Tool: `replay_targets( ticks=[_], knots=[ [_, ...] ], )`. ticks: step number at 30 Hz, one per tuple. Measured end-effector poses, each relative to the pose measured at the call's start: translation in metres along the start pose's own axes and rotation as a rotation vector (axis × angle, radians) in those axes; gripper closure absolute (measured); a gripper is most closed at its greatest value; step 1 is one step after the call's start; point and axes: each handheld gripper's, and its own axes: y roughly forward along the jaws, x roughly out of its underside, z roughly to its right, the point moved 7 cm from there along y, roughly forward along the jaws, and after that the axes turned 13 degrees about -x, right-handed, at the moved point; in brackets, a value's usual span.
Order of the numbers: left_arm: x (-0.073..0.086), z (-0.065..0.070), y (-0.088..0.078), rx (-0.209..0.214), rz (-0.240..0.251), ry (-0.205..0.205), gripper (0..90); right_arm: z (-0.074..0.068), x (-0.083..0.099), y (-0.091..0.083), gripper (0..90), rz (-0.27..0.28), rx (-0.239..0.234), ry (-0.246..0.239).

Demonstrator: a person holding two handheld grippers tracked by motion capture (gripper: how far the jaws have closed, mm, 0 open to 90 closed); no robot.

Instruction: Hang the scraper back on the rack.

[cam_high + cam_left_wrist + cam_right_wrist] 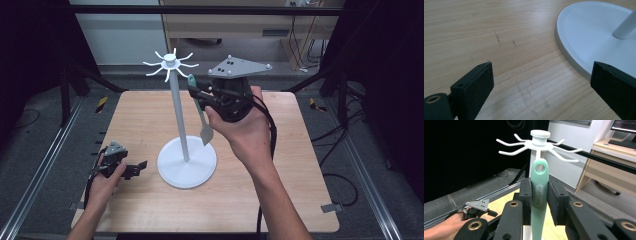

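A white stand (pixel 178 115) with a round base (pixel 172 172) and a crown of hooks (pixel 170 62) rises at the table's middle. My right gripper (pixel 200 97) is shut on the mint-green handle of a spatula (pixel 204 120), whose pale blade hangs down beside the pole. In the right gripper view the handle (pixel 539 192) stands upright between the pads (pixel 525 200), its hanging hole just below the hooks (pixel 537 143). My left gripper (pixel 137 169) rests low at the table's left, open and empty. In the left gripper view the base (pixel 594 47) lies just beyond its gripper (pixel 541 77).
The wooden table (pixel 150 115) has bare room on the left and right of the stand. Black frame rails run along both sides, with a desk and cables behind. The other hand and its gripper (pixel 477 210) show low at the left in the right gripper view.
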Motion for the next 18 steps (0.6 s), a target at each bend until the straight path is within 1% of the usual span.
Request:
replay_targets(
  ticks=[9,18],
  knots=[
    [0.0,0.0,0.0,0.002,0.001,0.0,4.6,0.001,-0.002,0.003,74.3,-0.006,-0.002,0.005],
    [0.0,0.001,0.0,0.004,0.0,0.004,4.6,0.004,-0.002,0.011,74.3,-0.029,0.0,0.016]
  ],
)
